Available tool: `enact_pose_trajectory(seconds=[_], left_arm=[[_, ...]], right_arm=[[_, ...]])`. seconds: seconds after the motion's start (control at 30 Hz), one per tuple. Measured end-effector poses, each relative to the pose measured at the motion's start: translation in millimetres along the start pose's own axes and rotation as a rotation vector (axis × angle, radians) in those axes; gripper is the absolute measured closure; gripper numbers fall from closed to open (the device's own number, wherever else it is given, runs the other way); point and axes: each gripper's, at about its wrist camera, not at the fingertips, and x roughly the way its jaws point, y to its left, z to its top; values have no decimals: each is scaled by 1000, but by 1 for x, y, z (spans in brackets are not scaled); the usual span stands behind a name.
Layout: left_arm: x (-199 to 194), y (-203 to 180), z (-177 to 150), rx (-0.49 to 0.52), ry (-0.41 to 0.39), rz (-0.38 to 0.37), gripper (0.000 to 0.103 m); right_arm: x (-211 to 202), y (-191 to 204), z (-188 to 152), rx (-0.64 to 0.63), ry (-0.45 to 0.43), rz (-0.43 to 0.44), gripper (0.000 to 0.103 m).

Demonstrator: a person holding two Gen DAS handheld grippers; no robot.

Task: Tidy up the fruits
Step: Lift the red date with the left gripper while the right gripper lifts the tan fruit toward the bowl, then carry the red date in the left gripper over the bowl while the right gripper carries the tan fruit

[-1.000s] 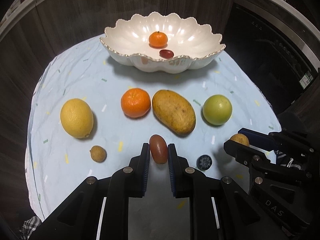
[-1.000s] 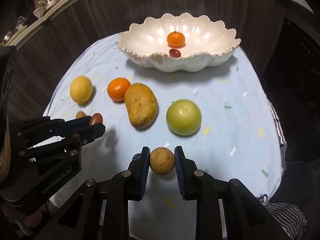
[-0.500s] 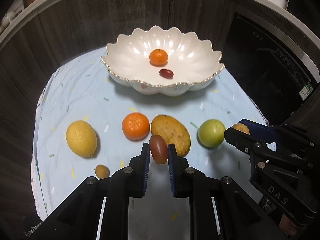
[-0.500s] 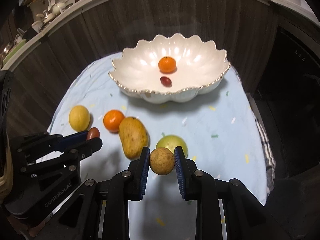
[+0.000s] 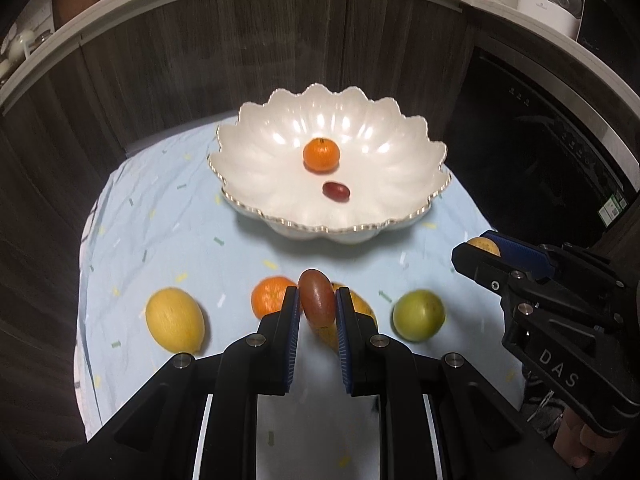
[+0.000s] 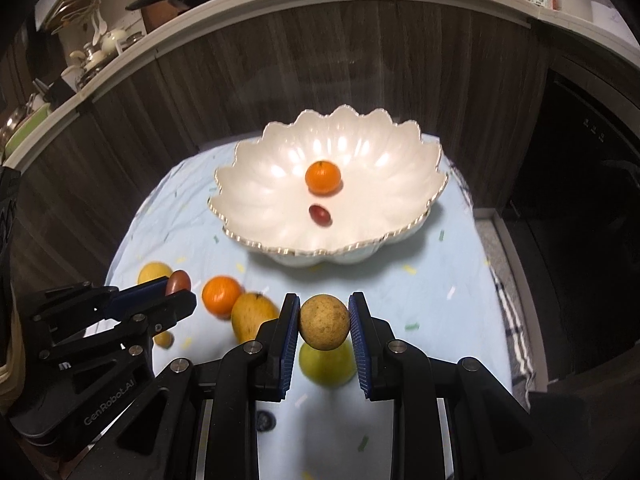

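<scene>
My left gripper [image 5: 317, 304] is shut on a dark red oval fruit [image 5: 317, 298] and holds it high above the blue cloth. My right gripper [image 6: 324, 322] is shut on a small round tan fruit [image 6: 324, 322], also raised. The white scalloped bowl [image 5: 264, 168] stands at the back and holds a small orange [image 5: 321, 154] and a red grape [image 5: 336, 191]. On the cloth below lie a lemon [image 5: 175, 319], an orange [image 5: 269, 296], a mango [image 6: 252, 315] and a green apple [image 5: 418, 314]. The bowl [image 6: 256, 184] also shows in the right wrist view.
A dark wood panel wall rises right behind the bowl, with a shelf of kitchenware above. A black appliance stands to the right. A small tan fruit [image 6: 163, 338] and a blueberry [image 6: 265, 421] lie near the cloth's front edge.
Both grippers have risen with their fruits and the view now looks down into the bowl from higher up. The fruits on the cloth have not moved.
</scene>
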Motion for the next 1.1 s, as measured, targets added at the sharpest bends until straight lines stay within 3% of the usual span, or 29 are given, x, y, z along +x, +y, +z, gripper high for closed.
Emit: enact_pose_trajectory(seconds=[1.1], left_arm=[[35, 14, 81, -8, -50, 37, 84]], right_arm=[[32, -31, 70, 19, -86, -42, 77]])
